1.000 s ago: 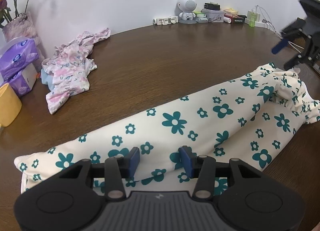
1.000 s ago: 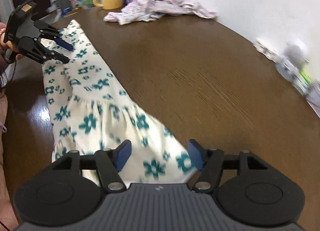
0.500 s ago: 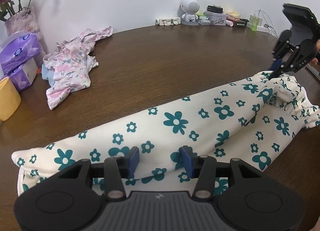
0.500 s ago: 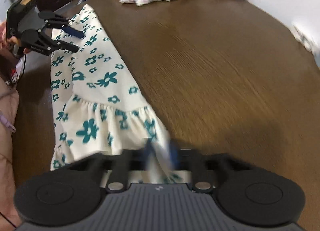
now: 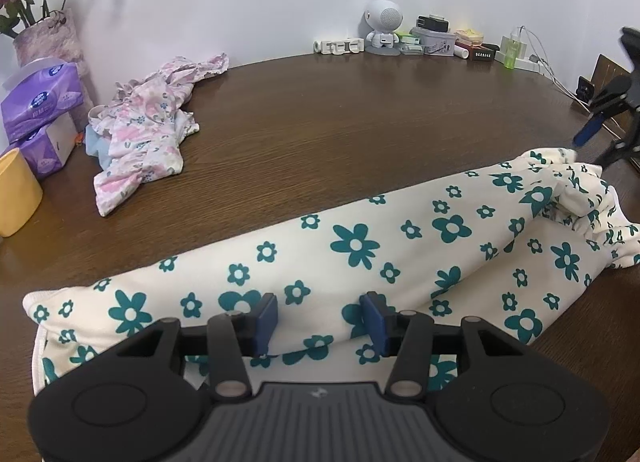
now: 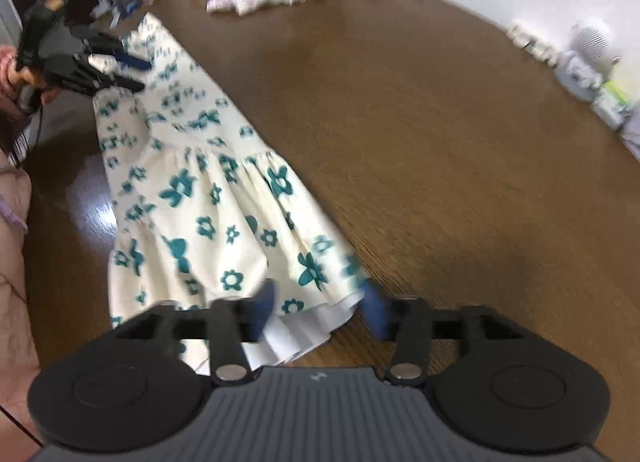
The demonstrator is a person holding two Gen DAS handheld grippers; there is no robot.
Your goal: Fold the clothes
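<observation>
The dark wood-grain counter carried a cream dress printed with teal flowers, folded lengthwise into a long soft band near its front edge; I judged cross-folds remained. A crumpled pink garment lay untouched near the wall. The left claw hovered half-open over the bodice end, gripping nothing. The right claw, blurred, had just been opening, the gathered hem and white lining between its jaws but unpinched.
</observation>
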